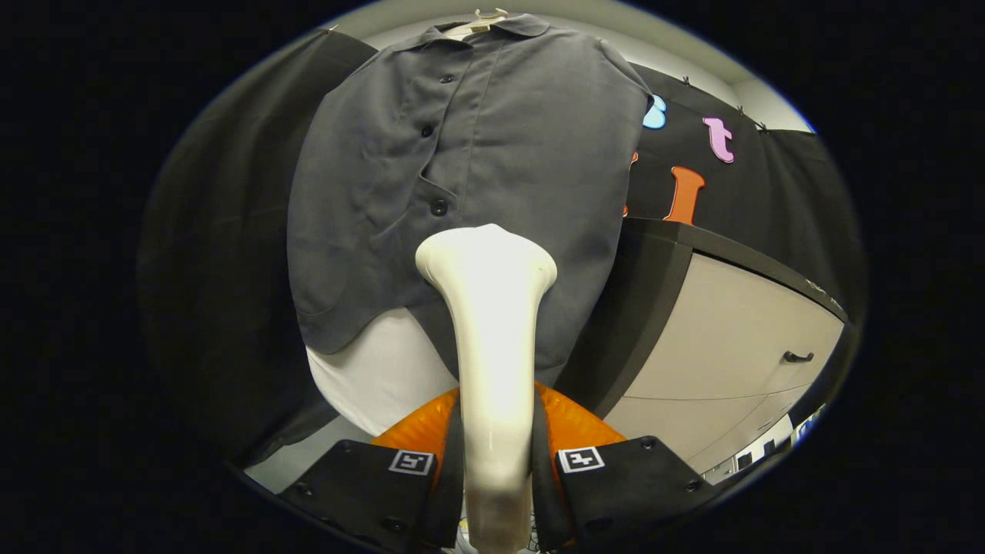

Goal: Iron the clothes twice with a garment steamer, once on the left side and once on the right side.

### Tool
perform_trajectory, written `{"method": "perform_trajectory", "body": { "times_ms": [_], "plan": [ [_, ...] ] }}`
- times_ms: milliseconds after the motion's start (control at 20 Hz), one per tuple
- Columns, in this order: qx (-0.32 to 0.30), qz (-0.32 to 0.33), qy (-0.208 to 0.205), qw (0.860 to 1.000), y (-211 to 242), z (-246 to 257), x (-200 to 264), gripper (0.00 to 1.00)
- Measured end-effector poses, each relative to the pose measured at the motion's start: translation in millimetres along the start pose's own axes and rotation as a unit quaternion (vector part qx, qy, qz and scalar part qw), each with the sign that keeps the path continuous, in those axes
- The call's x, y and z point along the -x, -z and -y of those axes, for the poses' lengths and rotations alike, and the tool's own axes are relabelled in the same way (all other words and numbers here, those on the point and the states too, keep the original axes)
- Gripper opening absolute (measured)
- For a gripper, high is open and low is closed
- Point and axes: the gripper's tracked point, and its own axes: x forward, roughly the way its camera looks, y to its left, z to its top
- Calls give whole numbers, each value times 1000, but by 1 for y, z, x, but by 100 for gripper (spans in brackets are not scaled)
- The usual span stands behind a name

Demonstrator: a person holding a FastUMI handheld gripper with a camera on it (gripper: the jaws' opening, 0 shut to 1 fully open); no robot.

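The steamer [492, 338] is a smooth, glossy white thing with a long narrow neck that widens into a rounded, flat head at the far end. No brand or writing can be read on it. The gripper [496, 477] holds it by the lower neck: both fingers [439, 485] press against its sides, one on each side. Every finger carries a small square tag with a black and white pattern, not a readable word.

The head of the steamer stands just in front of the lower middle part of the shirt [462, 177], close to the button row; I cannot tell if it touches the cloth. The shirt is dark grey, of matte woven cloth with soft wrinkles, a collar and round dark buttons. It hangs on a pale hanger [486, 17]. Under its hem a white cloth [377, 377] shows.

Behind the fingers there is an orange ribbed thing [573, 419]. Beside the shirt stands a cabinet [731, 338] with beige fronts, a dark top edge and a small dark handle [798, 356].
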Motion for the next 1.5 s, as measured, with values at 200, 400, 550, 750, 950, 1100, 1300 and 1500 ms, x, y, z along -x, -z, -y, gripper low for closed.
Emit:
{"method": "perform_trajectory", "body": {
  "times_ms": [200, 400, 550, 750, 950, 1100, 1300, 1500],
  "plan": [
    [0, -4, -1, 1000, 0, 1, -1, 45],
    [-10, -1, -11, 1000, -7, 0, 4, 45],
    [-26, 34, -22, 999, -44, 0, 23, 45],
    [-37, 79, -57, 995, -108, -13, 39, 45],
    [-27, 143, -76, 986, -189, -25, 54, 45],
    [-29, 181, -112, 977, -238, -41, 67, 44],
    [-7, 219, -127, 967, -294, -59, 59, 44],
    [15, 225, -135, 965, -323, -80, 36, 44]
  ]
}}
